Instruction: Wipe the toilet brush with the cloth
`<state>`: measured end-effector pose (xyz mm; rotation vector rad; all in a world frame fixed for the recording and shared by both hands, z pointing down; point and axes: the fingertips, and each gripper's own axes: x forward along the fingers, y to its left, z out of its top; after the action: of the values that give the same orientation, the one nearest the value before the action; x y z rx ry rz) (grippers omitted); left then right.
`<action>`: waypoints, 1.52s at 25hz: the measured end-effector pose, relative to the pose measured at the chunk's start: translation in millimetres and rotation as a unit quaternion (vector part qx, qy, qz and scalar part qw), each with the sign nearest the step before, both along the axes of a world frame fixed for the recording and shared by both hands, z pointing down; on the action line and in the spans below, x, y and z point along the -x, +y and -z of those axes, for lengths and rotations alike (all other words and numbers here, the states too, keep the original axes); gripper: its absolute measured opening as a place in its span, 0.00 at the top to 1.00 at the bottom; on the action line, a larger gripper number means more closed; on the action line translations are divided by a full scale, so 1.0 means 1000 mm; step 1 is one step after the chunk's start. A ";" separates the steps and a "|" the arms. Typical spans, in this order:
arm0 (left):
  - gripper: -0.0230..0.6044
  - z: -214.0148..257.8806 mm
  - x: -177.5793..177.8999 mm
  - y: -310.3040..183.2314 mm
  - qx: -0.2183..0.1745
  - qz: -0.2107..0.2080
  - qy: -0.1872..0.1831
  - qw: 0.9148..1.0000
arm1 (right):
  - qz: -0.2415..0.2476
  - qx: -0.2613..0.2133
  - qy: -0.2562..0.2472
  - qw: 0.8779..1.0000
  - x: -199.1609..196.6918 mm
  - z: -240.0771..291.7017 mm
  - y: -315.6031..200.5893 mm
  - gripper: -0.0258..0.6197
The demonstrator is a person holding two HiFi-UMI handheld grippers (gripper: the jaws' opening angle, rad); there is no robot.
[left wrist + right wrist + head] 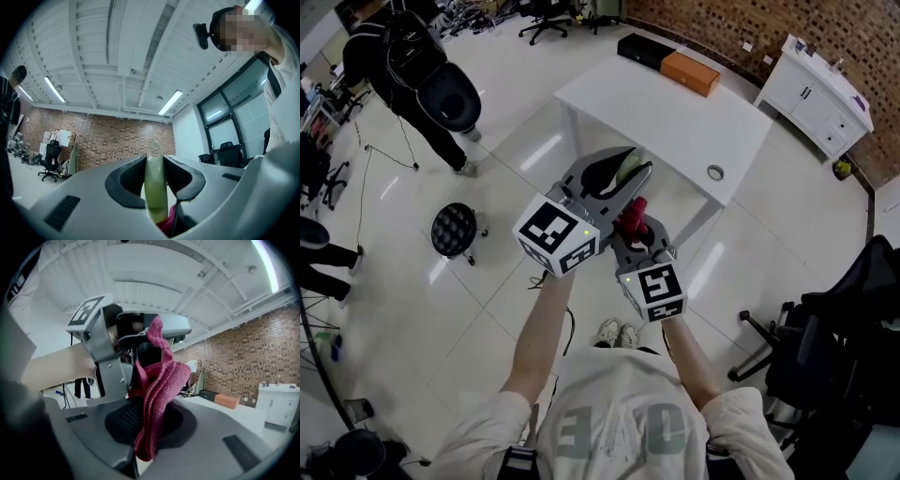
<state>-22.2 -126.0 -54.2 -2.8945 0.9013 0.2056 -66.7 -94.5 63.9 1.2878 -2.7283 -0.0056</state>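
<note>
1. The toilet brush (pixel 155 185) is held in the air in front of the person, short of the white table's (pixel 666 112) near edge. Only its pale green handle with a loop at the end shows. The bristle head is in no view.
2. The left gripper (pixel 155 158) is clamped narrowly on that handle, a pad on each side. It points about level, probably to hold the handle steady for wiping.
3. The red cloth (pixel 161 380) is pinched, folded, in the closed right gripper (pixel 152 413). Its loose folds stand past the jaw tips, so fabric rather than plastic would meet the handle.
4. The cloth sits just beside the handle near the left jaws. Whether they touch is unclear, so wiping looks about to begin.
5. A tape roll (pixel 715 172) lies by the table's near right edge and an orange box (pixel 689 73) at its far edge, both well apart from the brush.
</note>
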 end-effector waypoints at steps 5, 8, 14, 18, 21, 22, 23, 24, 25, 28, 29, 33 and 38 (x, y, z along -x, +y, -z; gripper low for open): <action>0.78 -0.017 -0.004 0.002 0.006 -0.010 -0.014 1.000 | 0.005 -0.029 -0.021 0.999 -0.005 0.018 0.000 0.91; 0.78 -0.022 -0.007 0.002 0.007 -0.012 -0.018 1.000 | 0.009 -0.037 -0.030 0.999 -0.007 0.023 0.000 0.91; 0.78 -0.027 -0.007 -0.004 0.014 -0.025 -0.008 1.000 | 0.019 -0.039 0.016 0.999 -0.013 0.008 0.011 0.91; 0.79 -0.039 -0.003 -0.017 0.019 -0.021 -0.009 1.000 | -0.014 0.000 0.048 0.999 -0.048 -0.033 0.015 0.91; 0.79 -0.047 -0.005 -0.021 0.000 -0.040 -0.007 0.999 | -0.067 0.039 0.028 0.997 -0.091 -0.058 0.007 0.91; 0.78 -0.050 -0.006 -0.021 -0.007 -0.053 -0.002 0.999 | -0.081 0.046 0.025 0.995 -0.103 -0.064 0.004 0.91; 0.78 -0.055 -0.007 -0.021 -0.011 -0.067 0.003 0.998 | -0.093 0.052 0.025 0.994 -0.114 -0.069 0.000 0.91; 0.78 -0.060 -0.009 -0.023 -0.011 -0.078 0.008 0.997 | -0.102 0.058 0.027 0.993 -0.124 -0.075 -0.004 0.91; 0.78 -0.067 -0.009 -0.027 -0.008 -0.086 0.012 0.996 | -0.109 0.064 0.029 0.992 -0.132 -0.081 -0.009 0.91; 0.79 -0.093 -0.014 -0.043 0.007 -0.097 0.016 0.995 | -0.120 0.087 0.035 0.988 -0.153 -0.106 -0.027 0.91; 0.78 -0.106 -0.017 -0.048 0.010 -0.099 0.012 0.995 | -0.120 0.095 0.037 0.987 -0.159 -0.119 -0.033 0.91; 0.78 -0.185 -0.031 -0.065 0.013 -0.102 -0.012 0.995 | -0.115 0.129 0.039 0.984 -0.176 -0.198 -0.053 0.91; 0.78 -0.324 -0.048 -0.089 0.013 -0.103 -0.015 0.994 | -0.092 0.145 0.019 0.985 -0.186 -0.332 -0.076 0.91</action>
<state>26.0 -214.8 269.6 -3.0037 0.6030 0.1673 119.2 -170.6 395.5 1.4256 -2.4519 0.3654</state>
